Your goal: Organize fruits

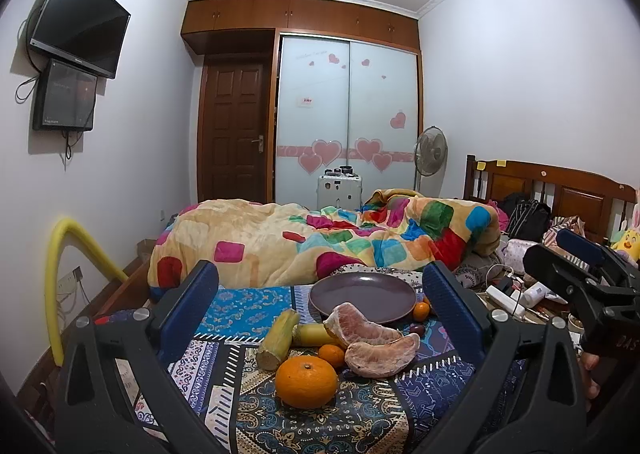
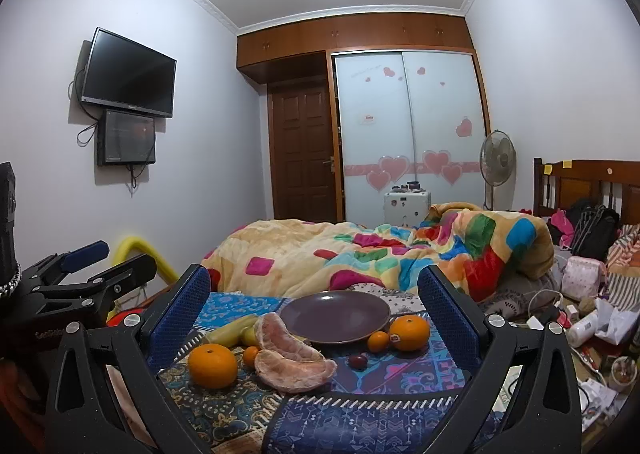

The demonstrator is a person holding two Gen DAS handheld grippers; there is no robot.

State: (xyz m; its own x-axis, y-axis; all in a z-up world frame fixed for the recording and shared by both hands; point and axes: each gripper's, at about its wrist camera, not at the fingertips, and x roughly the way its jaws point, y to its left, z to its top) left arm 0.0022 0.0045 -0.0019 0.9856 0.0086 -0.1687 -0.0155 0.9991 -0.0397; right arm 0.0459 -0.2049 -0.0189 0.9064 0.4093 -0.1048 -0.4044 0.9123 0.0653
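A purple plate (image 1: 362, 296) (image 2: 334, 316) sits empty on a patterned cloth. In front of it lie two peeled pomelo segments (image 1: 370, 338) (image 2: 294, 360), a large orange (image 1: 306, 380) (image 2: 213, 366), a small orange (image 1: 331, 355) (image 2: 251, 355) and two sugarcane pieces (image 1: 278, 338) (image 2: 230, 330). Another large orange (image 2: 409, 332), a small one (image 2: 378, 341) and a dark plum (image 2: 357, 361) lie to the plate's right. My left gripper (image 1: 320, 314) is open and empty above the fruit. My right gripper (image 2: 314, 318) is open and empty too.
A colourful quilt (image 1: 320, 238) is heaped on the bed behind the plate. Clutter with bottles, cables and bags (image 2: 580, 314) lies at the right. A yellow foam tube (image 1: 68, 254) stands at the left by the wall.
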